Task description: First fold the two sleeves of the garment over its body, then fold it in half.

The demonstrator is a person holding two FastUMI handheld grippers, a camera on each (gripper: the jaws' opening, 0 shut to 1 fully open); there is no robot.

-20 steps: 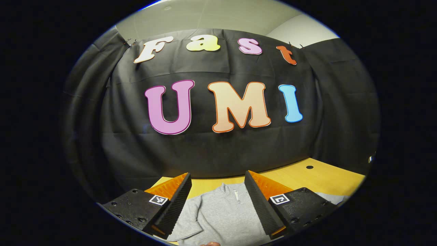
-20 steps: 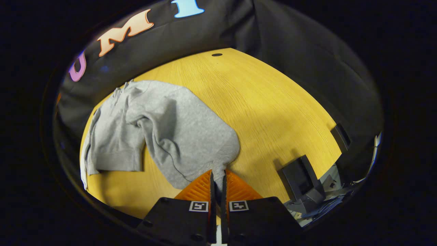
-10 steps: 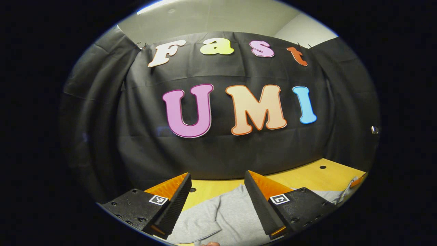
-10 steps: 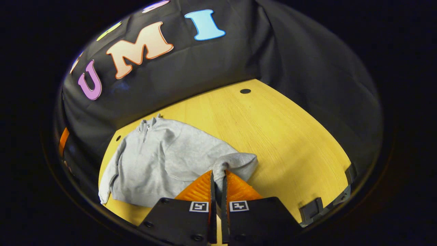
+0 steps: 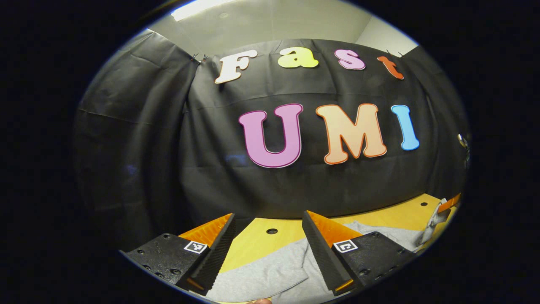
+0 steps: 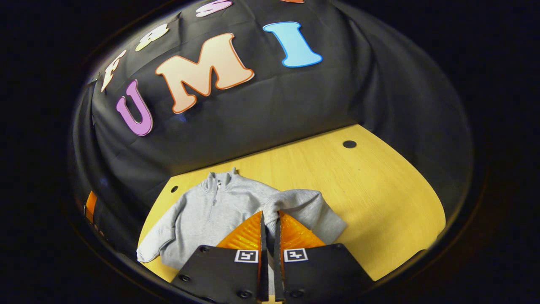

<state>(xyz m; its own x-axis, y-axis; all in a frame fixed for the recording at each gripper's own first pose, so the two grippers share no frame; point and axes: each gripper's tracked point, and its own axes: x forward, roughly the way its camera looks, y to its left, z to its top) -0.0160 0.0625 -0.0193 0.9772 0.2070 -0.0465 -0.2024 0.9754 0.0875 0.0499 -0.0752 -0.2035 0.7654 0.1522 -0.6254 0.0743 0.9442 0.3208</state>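
A staged recording booth inside an office-like room: black cloth (image 5: 139, 139) hangs clipped as a backdrop around a yellow wood-grain table (image 6: 379, 181) with round cable holes (image 6: 349, 144), and a plain pale ceiling (image 5: 270, 21) shows above the cloth.

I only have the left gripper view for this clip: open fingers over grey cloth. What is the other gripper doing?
Observer: The right gripper is shut on the sleeve, lifted over the sweatshirt's body.
Operator: Is the other sleeve folded yet?
Observer: No, the far sleeve lies spread out to the side on the table.
Operator: Which way up is the garment?
Observer: Front up; the collar zip faces the booth wall.
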